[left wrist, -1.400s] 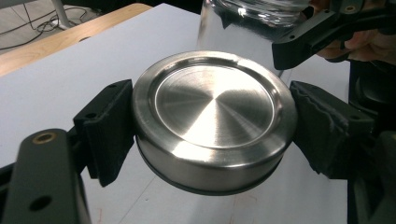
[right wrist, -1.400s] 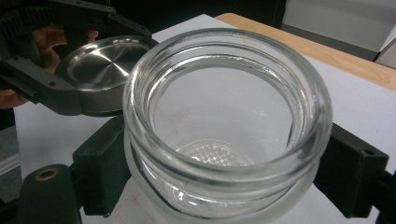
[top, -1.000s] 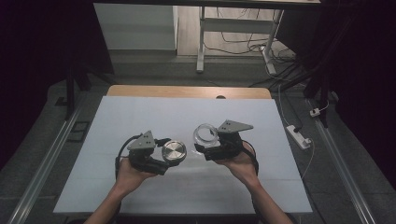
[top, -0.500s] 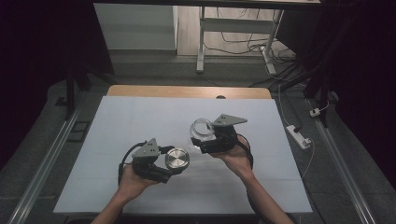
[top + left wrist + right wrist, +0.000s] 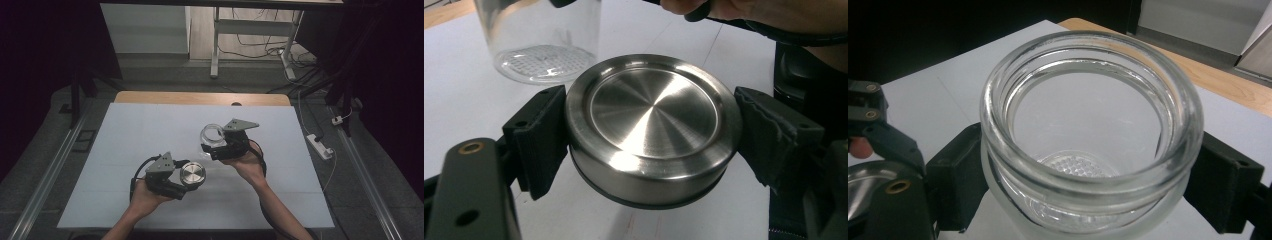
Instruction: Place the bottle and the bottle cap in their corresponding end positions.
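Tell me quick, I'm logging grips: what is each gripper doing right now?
Left gripper: closed on the steel lid.
Right gripper: closed on the open glass jar.

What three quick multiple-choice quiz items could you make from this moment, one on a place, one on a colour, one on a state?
1. Where is the steel lid?
A. Between the left gripper's pads
B. Flat on the table
C. On the jar

2. What colour is the table sheet?
A. Red
B. White
C. Green

3. What state is the glass jar in?
A. Capped
B. Full of liquid
C. Open and empty, clamped by the right gripper

Answers: 1 A, the pads press both sides of the lid's rim. 2 B, the sheet looks plain white. 3 C, the jar's bare bottom shows through its open mouth.
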`<state>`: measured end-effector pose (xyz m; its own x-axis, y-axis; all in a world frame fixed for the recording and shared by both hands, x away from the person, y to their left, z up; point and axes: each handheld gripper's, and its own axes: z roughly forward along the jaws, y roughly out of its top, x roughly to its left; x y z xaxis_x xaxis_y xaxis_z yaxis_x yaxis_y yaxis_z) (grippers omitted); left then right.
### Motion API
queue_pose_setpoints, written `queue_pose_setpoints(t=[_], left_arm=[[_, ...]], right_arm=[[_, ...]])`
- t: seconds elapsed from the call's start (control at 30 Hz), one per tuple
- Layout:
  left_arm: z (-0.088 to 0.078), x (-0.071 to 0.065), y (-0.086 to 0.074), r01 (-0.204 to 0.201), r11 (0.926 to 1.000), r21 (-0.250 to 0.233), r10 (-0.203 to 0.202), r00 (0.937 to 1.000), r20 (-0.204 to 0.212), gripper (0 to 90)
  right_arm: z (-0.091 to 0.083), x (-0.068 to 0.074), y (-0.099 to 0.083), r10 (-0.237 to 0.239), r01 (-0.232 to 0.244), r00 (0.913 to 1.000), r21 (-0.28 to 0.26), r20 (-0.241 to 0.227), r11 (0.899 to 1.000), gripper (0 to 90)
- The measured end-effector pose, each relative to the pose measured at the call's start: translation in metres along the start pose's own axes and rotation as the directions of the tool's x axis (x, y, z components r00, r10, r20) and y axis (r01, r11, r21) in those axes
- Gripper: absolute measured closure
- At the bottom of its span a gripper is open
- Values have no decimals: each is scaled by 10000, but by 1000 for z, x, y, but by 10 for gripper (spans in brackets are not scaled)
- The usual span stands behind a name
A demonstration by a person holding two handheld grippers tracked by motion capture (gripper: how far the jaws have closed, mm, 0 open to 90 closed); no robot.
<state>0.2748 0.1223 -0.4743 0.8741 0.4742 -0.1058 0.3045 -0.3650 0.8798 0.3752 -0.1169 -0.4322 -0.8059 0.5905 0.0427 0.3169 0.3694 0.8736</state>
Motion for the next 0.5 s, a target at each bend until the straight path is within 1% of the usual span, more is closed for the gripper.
queue_pose_setpoints(t=[0.17, 0.2, 0.33, 0.37, 0.5], left_arm=[[4, 0, -2, 20, 10000, 34, -21, 10000, 26, 195], [5, 0, -3, -3, 10000, 48, 2, 10000, 22, 195], [8, -1, -5, -114, 9999, 127, 114, 9999, -14, 195], [9, -1, -6, -127, 9998, 140, 128, 9999, -22, 195], [14, 0, -9, -126, 9995, 282, 128, 9999, -65, 195]], right_arm=[[7, -4, 1, 24, -24, 10000, 24, 23, 10000, 151], [9, -5, 1, 84, -84, 10000, 35, 30, 10000, 151], [16, -7, 2, 77, -77, 9999, 92, 83, 9999, 151], [20, -9, 2, 86, -87, 9999, 123, 117, 9999, 151], [26, -12, 4, 100, -103, 9998, 137, 190, 9999, 151]])
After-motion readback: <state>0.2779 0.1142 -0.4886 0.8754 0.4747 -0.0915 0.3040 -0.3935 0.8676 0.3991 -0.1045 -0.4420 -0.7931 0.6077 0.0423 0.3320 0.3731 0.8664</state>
